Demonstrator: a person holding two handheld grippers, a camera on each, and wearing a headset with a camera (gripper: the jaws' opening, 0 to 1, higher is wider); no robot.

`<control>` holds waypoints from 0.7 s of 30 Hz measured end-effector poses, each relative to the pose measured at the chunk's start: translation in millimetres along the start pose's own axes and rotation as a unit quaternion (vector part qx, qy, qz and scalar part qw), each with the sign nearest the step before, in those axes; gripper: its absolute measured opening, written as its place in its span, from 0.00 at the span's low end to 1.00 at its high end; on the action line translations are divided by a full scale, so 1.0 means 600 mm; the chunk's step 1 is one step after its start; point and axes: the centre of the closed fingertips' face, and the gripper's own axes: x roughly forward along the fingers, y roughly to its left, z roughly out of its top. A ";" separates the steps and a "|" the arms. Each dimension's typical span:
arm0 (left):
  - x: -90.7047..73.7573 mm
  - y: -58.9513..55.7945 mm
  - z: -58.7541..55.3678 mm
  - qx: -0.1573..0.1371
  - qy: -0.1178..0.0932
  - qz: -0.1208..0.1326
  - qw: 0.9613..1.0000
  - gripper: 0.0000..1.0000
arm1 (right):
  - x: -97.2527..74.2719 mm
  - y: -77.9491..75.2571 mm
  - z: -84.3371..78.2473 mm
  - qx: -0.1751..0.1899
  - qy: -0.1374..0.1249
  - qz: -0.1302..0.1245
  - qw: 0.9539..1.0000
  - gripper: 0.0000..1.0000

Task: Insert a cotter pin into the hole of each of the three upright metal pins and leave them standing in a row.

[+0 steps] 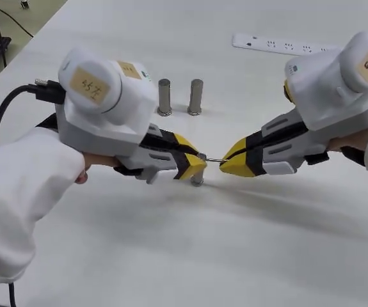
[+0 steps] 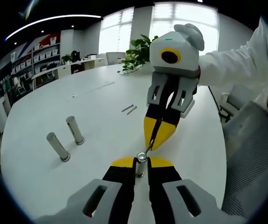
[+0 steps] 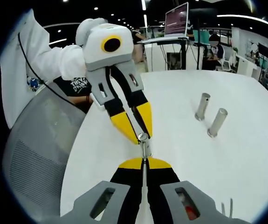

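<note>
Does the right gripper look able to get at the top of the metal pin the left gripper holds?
Likely yes: the left gripper clamps the metal pin below its top; the right gripper's cotter pin reaches it unobstructed.

Bright windows (image 2: 182,21) and a plant (image 2: 138,51) behind the white table (image 2: 96,107).

The left gripper (image 1: 198,162) is closed on a metal pin (image 1: 197,180), whose foot stands on the white table (image 1: 190,243). From 3 o'clock the right gripper (image 1: 227,161) holds a thin cotter pin (image 1: 213,160), and its tip reaches the left jaws. Two other metal pins (image 1: 164,97) stand upright side by side toward 12 o'clock. A power strip (image 1: 286,45) lies at 1 o'clock.
</note>
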 end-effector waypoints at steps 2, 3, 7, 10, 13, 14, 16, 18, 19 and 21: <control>-0.001 0.000 -0.001 -0.003 0.000 0.000 1.000 0.06 | 0.003 0.000 0.002 0.000 0.000 -0.001 1.000 0.00; -0.001 0.000 -0.001 -0.003 0.000 0.001 1.000 0.06 | 0.004 0.000 0.003 -0.001 0.000 -0.001 1.000 0.00; -0.002 -0.001 -0.001 -0.004 0.001 0.001 1.000 0.06 | 0.010 0.000 0.007 0.000 -0.001 -0.002 1.000 0.00; -0.003 -0.002 -0.001 -0.003 0.002 0.001 1.000 0.06 | 0.014 0.002 0.010 -0.010 -0.002 0.000 1.000 0.00; -0.003 -0.002 -0.001 0.001 0.004 0.000 1.000 0.06 | 0.017 0.002 0.012 -0.020 0.003 -0.002 1.000 0.00; -0.003 -0.002 0.000 0.001 0.004 0.000 1.000 0.06 | 0.017 0.002 0.012 -0.021 0.003 -0.002 1.000 0.00; -0.004 -0.003 0.000 0.002 0.006 -0.001 1.000 0.06 | 0.018 0.003 0.012 -0.021 0.005 0.001 1.000 0.00; -0.004 -0.003 0.000 0.000 0.007 -0.001 1.000 0.06 | 0.017 0.004 0.012 -0.028 0.008 0.001 1.000 0.00; -0.004 -0.004 -0.001 -0.005 0.007 -0.002 1.000 0.06 | 0.017 0.006 0.012 -0.034 0.009 0.001 0.999 0.00; -0.005 -0.003 -0.001 -0.003 0.008 0.000 1.000 0.06 | 0.017 0.004 0.013 -0.038 0.008 -0.004 0.999 0.00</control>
